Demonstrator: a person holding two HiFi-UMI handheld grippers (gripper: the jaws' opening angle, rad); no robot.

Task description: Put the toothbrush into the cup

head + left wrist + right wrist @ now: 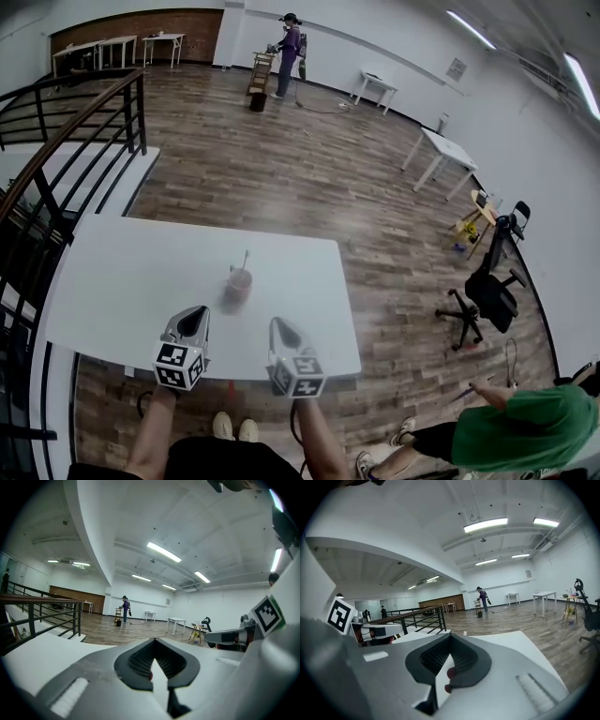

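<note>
Toothbrush (245, 260) stands in cup (239, 284), ahead of both claws, roughly between them, apart from each. Left claw (196, 311) clenched, empty. Right claw (279, 323) clenched, empty. Both hang over near edge of tabletop (122, 272). Judgement: placing step looks done, task likely complete. Next move, if any: draw claws away without bumping cup.

Right gripper (449, 639): fingers (506, 677) closed tip to tip, nothing between them. White desk (506, 641) lies beyond. Black railing (417, 616) to the left; wood floor (525, 616) behind.
</note>
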